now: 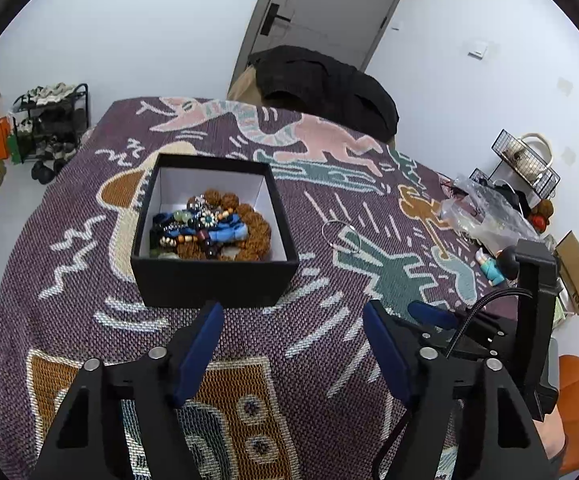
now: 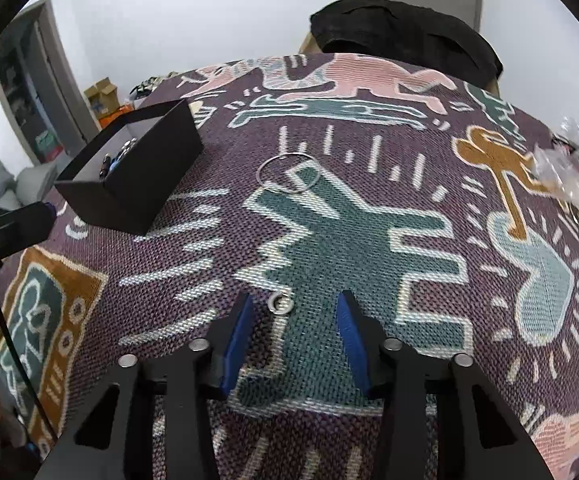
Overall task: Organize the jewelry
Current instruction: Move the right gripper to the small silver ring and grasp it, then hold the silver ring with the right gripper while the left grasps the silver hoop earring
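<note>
White walls and a grey door back a surface [image 1: 69,208] draped in a purple woven cloth patterned with pink, teal and orange cartoon figures. Just beyond the tips of the right hand-held gripper [image 2: 293,306], a small silver metal ring [image 2: 280,303] lies flat on the cloth, nearer the left blue pad than the right one; the pads stand apart on either side and neither presses on it, so this hand-held gripper is open around nothing. Farther ahead in the same view a large thin silver wire hoop [image 2: 288,173] lies on a teal figure. The left hand-held gripper [image 1: 293,314] hovers with its blue pads wide apart and nothing between them, right in front of the near wall of a black square cardboard box with a white lining [image 1: 213,280]. Only the left wrist view looks down into that box, showing a heap of brown beaded bracelets and blue, green and silver pieces [image 1: 209,230]; the right wrist view sees mostly its outer side. Only the right wrist view shows the small ring, while the hoop appears in both, lying to the right of the box
</note>
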Available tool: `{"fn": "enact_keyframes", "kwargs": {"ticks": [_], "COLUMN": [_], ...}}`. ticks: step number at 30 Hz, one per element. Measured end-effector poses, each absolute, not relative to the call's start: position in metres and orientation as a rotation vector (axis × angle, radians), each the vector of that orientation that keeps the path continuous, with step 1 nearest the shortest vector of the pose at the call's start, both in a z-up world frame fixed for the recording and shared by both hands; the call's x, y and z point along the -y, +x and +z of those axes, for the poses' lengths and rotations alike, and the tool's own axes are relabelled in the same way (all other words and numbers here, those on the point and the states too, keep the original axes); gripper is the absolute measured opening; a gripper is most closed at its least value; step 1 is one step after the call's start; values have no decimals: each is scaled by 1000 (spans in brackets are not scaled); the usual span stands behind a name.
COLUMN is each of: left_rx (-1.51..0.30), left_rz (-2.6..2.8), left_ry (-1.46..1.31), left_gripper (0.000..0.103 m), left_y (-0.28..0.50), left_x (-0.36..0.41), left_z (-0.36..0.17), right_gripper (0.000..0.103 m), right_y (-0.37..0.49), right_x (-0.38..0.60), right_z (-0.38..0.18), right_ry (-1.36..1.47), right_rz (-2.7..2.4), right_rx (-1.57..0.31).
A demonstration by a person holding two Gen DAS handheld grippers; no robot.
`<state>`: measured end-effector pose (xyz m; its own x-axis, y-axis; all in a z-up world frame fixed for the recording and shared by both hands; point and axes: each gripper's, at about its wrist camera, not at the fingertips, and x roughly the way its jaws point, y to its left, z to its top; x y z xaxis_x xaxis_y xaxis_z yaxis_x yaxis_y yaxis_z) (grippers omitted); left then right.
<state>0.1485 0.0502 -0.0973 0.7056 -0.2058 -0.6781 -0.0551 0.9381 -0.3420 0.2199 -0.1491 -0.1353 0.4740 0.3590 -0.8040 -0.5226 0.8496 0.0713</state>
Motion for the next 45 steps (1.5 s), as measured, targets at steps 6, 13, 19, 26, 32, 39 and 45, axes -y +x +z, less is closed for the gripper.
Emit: {"fn": "enact_keyframes", "kwargs": {"ticks": [6,13,19,26,32,39,45], "left_rx": [-811,-826,-843,-900,-973,-1003,-1051], "left_rz": [-97,-134,-175,-192,-174,-120,-68], "left_ry": [-367,-334,-280,-227,-185,-190,-156], "left_gripper": [55,47,44,43,63,78,78], "left_y": [152,162,179,210,240,270,293], "left_x": [-49,-30,-2,25,43,46,50], "left_z": [-102,-97,-91,-90,-93,-99,-114], "right_gripper": [15,15,14,14,14,14,15], "right_y": [217,222,227,228,228,229,229], "right_x": [142,161,197,230,246,261,274], "right_z": [-136,-131,-115,-103,-98,-98,-98], "right_ry": [-242,-145,-43,33,80,119,144], "right_rz": [564,578,558,533,529,520,501], "right_rx": [-908,-910,-876,-842,-821,-811,-803]}}
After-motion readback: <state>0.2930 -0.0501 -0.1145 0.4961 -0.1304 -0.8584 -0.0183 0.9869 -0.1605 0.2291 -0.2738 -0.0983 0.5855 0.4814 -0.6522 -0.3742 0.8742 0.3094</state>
